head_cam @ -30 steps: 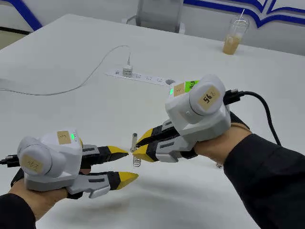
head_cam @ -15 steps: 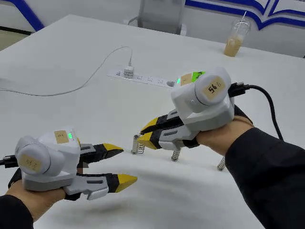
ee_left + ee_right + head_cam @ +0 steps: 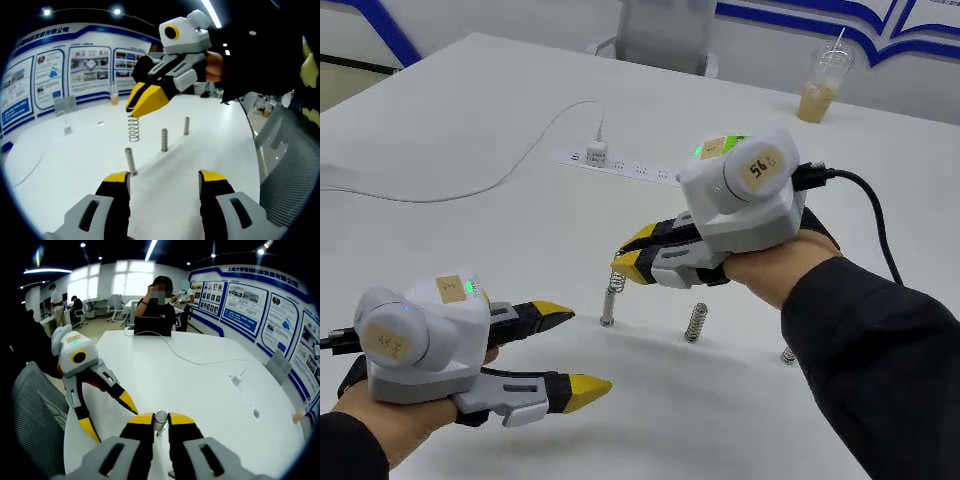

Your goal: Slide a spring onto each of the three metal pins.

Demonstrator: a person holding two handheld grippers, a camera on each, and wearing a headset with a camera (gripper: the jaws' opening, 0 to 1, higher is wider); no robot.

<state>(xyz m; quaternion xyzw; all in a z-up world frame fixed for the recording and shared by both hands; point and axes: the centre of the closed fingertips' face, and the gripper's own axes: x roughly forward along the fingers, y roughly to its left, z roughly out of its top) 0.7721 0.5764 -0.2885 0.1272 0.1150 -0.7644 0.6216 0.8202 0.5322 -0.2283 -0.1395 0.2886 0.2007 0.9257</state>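
The right gripper (image 3: pixel 623 258) has its yellow-tipped jaws clamped on one coiled steel spring (image 3: pixel 133 129), hanging just above the one bare metal pin (image 3: pixel 130 160) of three, the other two pins (image 3: pixel 164 132) each carrying a spring (image 3: pixel 696 322), while the left gripper (image 3: pixel 588 350) stands wide open, holding nothing.

The head view looks forward and down from above the white table (image 3: pixel 470 140), near enough that the left gripper (image 3: pixel 588 350) and right gripper (image 3: pixel 620 260) sit large in it. The left gripper view rides low by the tabletop and faces across the 3 pins (image 3: pixel 163 140) toward a poster wall, while the right gripper view faces roughly the opposite way, toward windows. All 3 views share the spring (image 3: pixel 616 283), and each gripper view catches the other gripper.
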